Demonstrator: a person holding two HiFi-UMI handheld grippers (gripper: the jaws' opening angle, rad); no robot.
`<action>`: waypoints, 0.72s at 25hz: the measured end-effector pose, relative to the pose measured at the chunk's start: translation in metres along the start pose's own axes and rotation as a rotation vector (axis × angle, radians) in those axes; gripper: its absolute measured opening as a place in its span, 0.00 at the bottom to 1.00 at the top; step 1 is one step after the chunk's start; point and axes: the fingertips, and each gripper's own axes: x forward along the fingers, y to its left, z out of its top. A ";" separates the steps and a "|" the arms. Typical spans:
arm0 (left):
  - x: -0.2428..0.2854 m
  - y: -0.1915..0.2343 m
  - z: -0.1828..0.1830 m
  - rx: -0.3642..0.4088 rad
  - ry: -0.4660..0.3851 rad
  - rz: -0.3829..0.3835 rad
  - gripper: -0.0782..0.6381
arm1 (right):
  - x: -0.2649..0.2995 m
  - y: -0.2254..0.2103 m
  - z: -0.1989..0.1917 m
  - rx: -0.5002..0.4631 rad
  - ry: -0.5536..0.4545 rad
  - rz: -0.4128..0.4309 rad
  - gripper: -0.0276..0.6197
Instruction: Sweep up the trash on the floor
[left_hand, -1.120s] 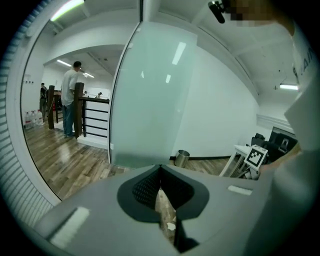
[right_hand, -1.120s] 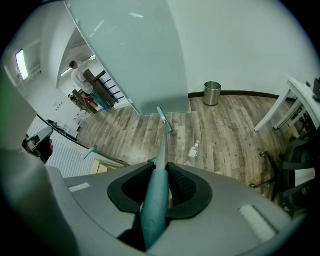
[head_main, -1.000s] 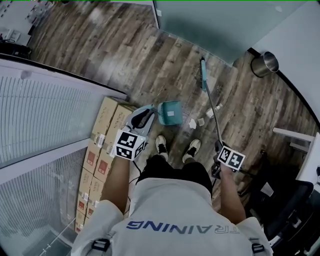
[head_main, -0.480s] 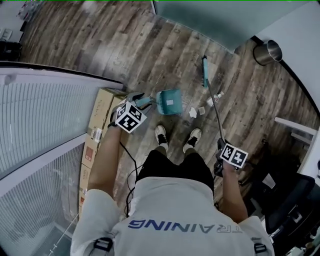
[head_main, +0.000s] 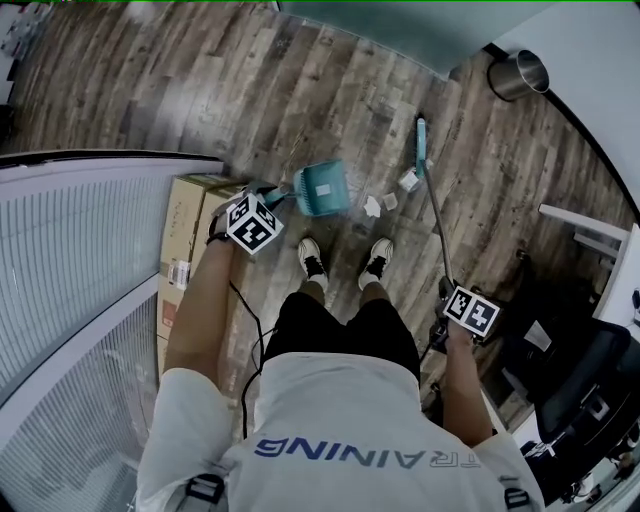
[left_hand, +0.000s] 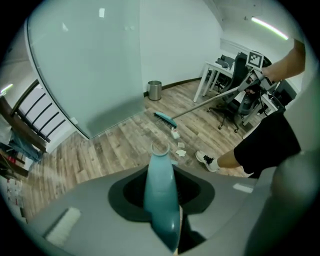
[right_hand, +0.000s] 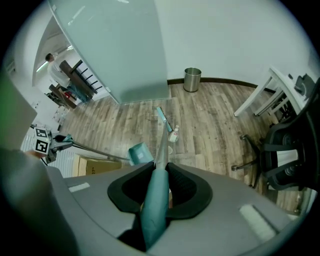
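Observation:
My left gripper (head_main: 270, 203) reaches down at the left. Its jaws are closing, and between them is the teal grip of the dustpan handle (left_hand: 160, 192). The teal dustpan (head_main: 322, 188) sits low over the wood floor, just ahead of the person's left shoe. My right gripper (head_main: 446, 292) is shut on the broom handle (right_hand: 156, 200). The thin pole runs forward to the teal broom head (head_main: 422, 140). Small white scraps of trash (head_main: 372, 206) lie between dustpan and broom head, one scrap (head_main: 408, 180) right beside the bristles.
Cardboard boxes (head_main: 185, 230) line a white slatted wall (head_main: 80, 250) at the left. A metal bin (head_main: 517, 74) stands far right by a frosted glass wall (left_hand: 85, 65). Office chairs (right_hand: 285, 150) and a white desk (head_main: 580, 215) stand at the right.
My left gripper has dropped and stretched away from me, bringing the dustpan down beside the scraps. The right gripper shifted a little and the broom head now lies against the trash.

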 end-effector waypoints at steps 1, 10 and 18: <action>0.002 -0.001 0.001 -0.005 -0.003 -0.003 0.25 | 0.000 -0.004 -0.001 0.006 0.000 -0.008 0.20; 0.005 -0.009 0.009 0.038 -0.041 -0.038 0.25 | 0.003 -0.057 -0.009 0.055 0.031 -0.097 0.20; 0.007 -0.006 0.014 0.018 -0.081 -0.041 0.25 | 0.056 -0.099 -0.014 0.106 0.121 -0.223 0.20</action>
